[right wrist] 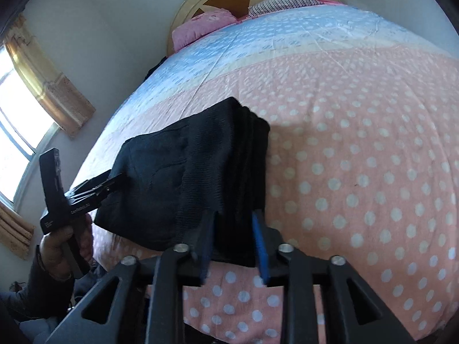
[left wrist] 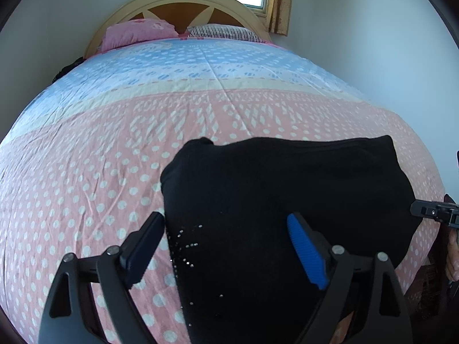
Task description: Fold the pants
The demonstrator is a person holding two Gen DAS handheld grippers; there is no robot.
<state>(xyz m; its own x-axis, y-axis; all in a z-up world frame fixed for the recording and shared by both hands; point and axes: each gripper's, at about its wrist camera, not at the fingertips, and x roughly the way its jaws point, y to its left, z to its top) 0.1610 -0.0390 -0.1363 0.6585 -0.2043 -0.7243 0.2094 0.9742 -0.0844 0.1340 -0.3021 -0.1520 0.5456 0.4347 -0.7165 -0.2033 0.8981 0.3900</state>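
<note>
The black pants (left wrist: 272, 189) lie folded into a thick stack on the bed's pink dotted sheet (left wrist: 86, 172); small sparkly studs show on their near left part. My left gripper (left wrist: 226, 229) is open, its jaws wide apart, over the near left edge of the pants. In the right wrist view my right gripper (right wrist: 233, 223) is closed on the near right edge of the folded pants (right wrist: 183, 172). The left gripper (right wrist: 114, 182) shows there at the pants' left edge, held by a hand. The right gripper's tip (left wrist: 430, 210) shows at the right edge of the left wrist view.
The bed runs away to a wooden headboard (left wrist: 183, 3) with a pink pillow (left wrist: 137, 33) and a striped pillow (left wrist: 223, 31). The sheet's far half is blue (left wrist: 186, 60). Curtained windows (right wrist: 17, 120) stand on the walls. The bed's near edge drops off below the grippers.
</note>
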